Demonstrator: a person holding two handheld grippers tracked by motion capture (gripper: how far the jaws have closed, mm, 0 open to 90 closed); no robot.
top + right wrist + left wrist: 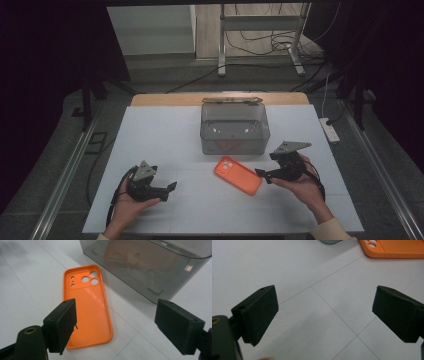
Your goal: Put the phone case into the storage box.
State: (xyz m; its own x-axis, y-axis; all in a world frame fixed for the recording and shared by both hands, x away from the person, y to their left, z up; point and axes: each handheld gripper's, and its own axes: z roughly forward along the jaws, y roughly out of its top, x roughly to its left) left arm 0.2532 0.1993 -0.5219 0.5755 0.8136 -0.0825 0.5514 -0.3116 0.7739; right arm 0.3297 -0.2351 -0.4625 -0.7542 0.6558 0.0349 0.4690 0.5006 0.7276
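One orange phone case (pixel 238 174), one smoky clear plastic box (pixel 234 128), two grippers. Case lying flat on the white table (pixel 160 135), inner side up, camera cutouts toward the box, roughly mid-width and nearer the near edge than the far one. Box standing upright just behind the case, toward the far edge, close to it but not touching; orange reflection of the case visible on its front wall in the right gripper view. Right gripper (pixel 264 173) held in a hand (pixel 305 187) near the right part of the near edge, jaws spread wide, gripping nothing; tips just beside the case's near-right end, contact not clear from the high view. In the right gripper view, case (pixel 86 305) running up between the two jaws, its lower left corner hidden behind the left one. Left gripper (pixel 171 186) held in the other hand (pixel 127 207) toward the near-left corner, well apart from the case, jaws likewise spread wide with bare table between them, holding and touching nothing. Case corner (pixel 394 248) at the top edge of the left gripper view.
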